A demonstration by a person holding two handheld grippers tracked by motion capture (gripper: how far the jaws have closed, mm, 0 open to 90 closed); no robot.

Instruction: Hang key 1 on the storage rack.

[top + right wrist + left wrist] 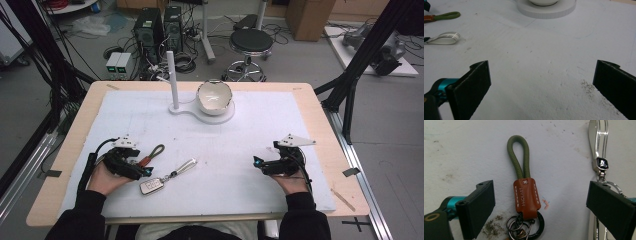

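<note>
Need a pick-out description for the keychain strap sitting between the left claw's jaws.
On the white mat, near the front left, the left claw straddles an olive-green cord loop with a brown stitched leather tab on dark key rings. Its neighbour, the flat silvery strap leading to the car key fob, has no green cord.

Both forearms reach in low over the surface. The left tool [144, 171] lies angled inward, jaws spread wide and gripping nothing. Well apart from it, the right tool [257, 164] mirrors it, jaws equally wide.
</note>
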